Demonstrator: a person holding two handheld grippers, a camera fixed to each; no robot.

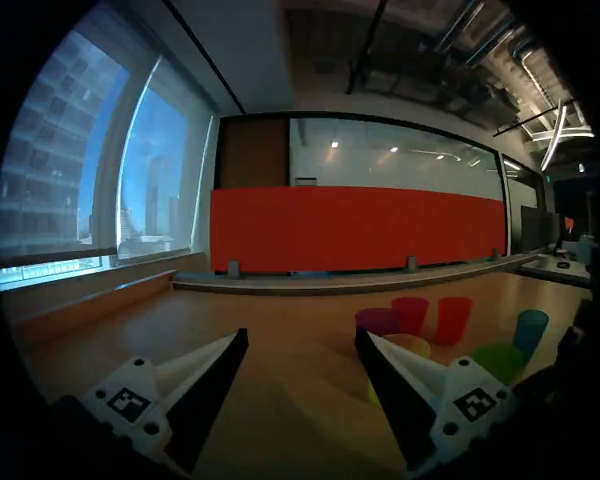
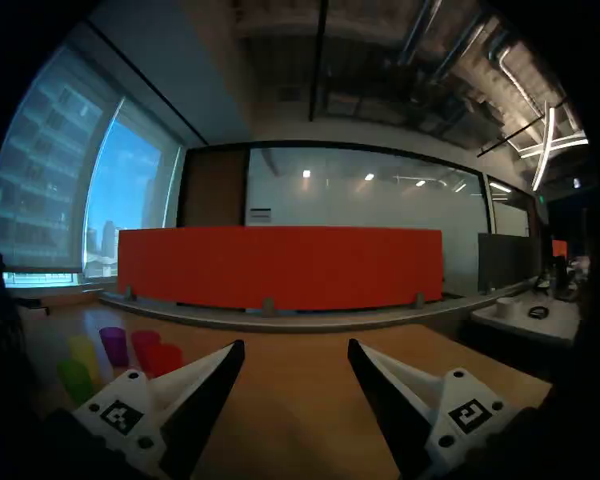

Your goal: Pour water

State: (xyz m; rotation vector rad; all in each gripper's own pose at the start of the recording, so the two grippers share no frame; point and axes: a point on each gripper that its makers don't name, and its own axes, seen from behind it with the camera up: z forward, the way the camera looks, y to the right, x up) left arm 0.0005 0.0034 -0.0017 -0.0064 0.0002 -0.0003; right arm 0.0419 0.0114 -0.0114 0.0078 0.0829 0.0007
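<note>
Left gripper view gave you six translucent plastic cups on the light wooden tabletop (image 1: 300, 416), ahead and to the right of your left gripper (image 1: 300, 334): purple plastic cup (image 1: 376, 320), magenta plastic cup (image 1: 410, 312), red-orange plastic cup (image 1: 454, 318), blue plastic cup (image 1: 530, 330), green plastic cup (image 1: 498, 362), yellow plastic cup (image 1: 412, 346). All upright, bunched close. The yellow one sat partly behind that gripper's right finger (image 1: 404, 392); you couldn't tell whether they touched.

Right gripper view counted five of them, low at the far left, well apart from your right gripper (image 2: 296, 344): purple, yellow, green, magenta, red-orange. That view also had a white side desk (image 2: 524, 322) at the right, a small white mug (image 2: 504, 308) on it and a dark monitor (image 2: 504, 260) behind.

One long orange-red partition panel (image 1: 356, 228) ran along the tabletop's far edge in both views, with a glass wall (image 1: 380, 156) above it and tall windows (image 1: 152, 184) at the left.

Two grippers, white fingers, one black-and-white square marker (image 1: 128, 404) per finger. Your left gripper was spread wide, holding nothing. Your right gripper was equally wide, with bare tabletop between the fingers, gripping nothing.
</note>
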